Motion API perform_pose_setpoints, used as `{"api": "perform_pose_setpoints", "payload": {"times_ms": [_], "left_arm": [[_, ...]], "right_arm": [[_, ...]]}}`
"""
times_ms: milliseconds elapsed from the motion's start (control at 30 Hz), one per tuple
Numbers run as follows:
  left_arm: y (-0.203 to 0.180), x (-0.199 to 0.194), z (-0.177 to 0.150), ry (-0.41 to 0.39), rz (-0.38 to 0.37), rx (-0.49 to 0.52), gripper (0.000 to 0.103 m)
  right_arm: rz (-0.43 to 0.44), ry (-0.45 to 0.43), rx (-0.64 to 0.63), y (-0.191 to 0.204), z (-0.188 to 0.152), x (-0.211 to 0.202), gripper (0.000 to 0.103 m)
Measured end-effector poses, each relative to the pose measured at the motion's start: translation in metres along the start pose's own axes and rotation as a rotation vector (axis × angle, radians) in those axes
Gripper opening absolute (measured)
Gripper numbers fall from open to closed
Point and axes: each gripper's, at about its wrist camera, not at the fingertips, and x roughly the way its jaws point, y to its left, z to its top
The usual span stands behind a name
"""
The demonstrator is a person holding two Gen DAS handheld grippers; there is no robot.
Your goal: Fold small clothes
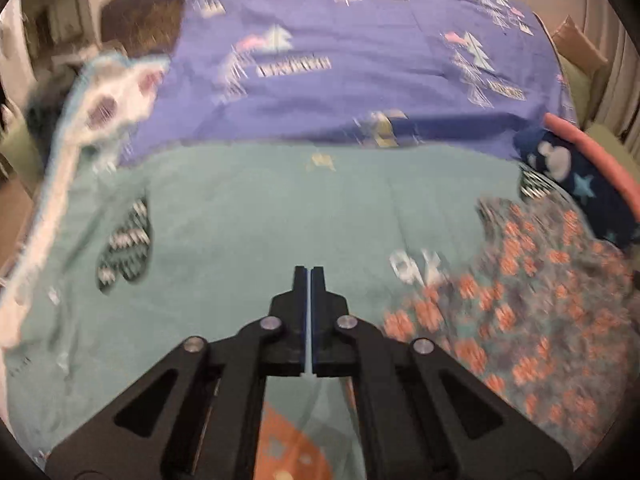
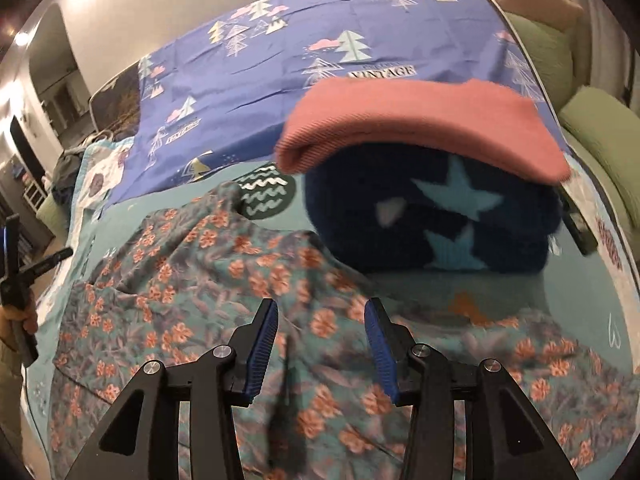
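A floral garment [image 2: 208, 280], teal with orange flowers, lies crumpled on the teal sheet [image 2: 420, 284]. My right gripper [image 2: 322, 312] is open just above it, with fabric under both fingers. In the left wrist view the floral garment [image 1: 532, 300] lies at the right. My left gripper [image 1: 309, 276] is shut with nothing between its fingers, above the bare teal sheet [image 1: 260, 208]. The left gripper also shows at the left edge of the right wrist view [image 2: 12, 248]. A folded navy garment with stars and a pink band [image 2: 432, 184] sits behind the floral one.
A purple bedspread with tree prints [image 1: 340, 60] covers the far half of the bed. A white and blue patterned cloth [image 1: 108, 96] lies at the bed's left edge. Green cushions [image 2: 600, 128] are at the right. The navy garment [image 1: 580, 184] sits at the right edge in the left wrist view.
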Motion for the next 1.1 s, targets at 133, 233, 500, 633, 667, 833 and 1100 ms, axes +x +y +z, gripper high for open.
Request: {"api": "perform_pose_setpoints", "payload": {"times_ms": [133,233,500,633,667,833,1100], "left_arm": [[-0.016,0.023,-0.023,0.12,-0.064,0.044,0.04],[-0.024,0.031,-0.035,0.09,-0.071,0.022,0.04],[-0.032,-0.008,-0.025,-0.106,0.037,0.07,0.005],[-0.004,-0.007,-0.022,-0.089,0.146,0.023,0.003],[-0.003,-0.006,-0.023,-0.088,0.177,0.027,0.003],[-0.006,-0.017,-0.031,-0.065,0.05,-0.014,0.004],[-0.106,-0.055,-0.053,-0.065,-0.113,0.196,0.033]], "right_arm": [[0.013,0.01,0.034,-0.008,-0.012,0.0,0.046],[0.029,0.016,0.036,-0.007,-0.019,-0.001,0.046],[0.01,0.005,0.066,-0.016,-0.024,-0.007,0.046],[0.008,0.001,0.092,-0.027,-0.029,-0.011,0.046],[0.007,0.003,0.096,-0.028,-0.031,-0.011,0.046],[-0.001,0.018,0.121,-0.04,-0.04,-0.017,0.046],[-0.047,-0.008,0.24,-0.098,-0.072,-0.06,0.046]]}}
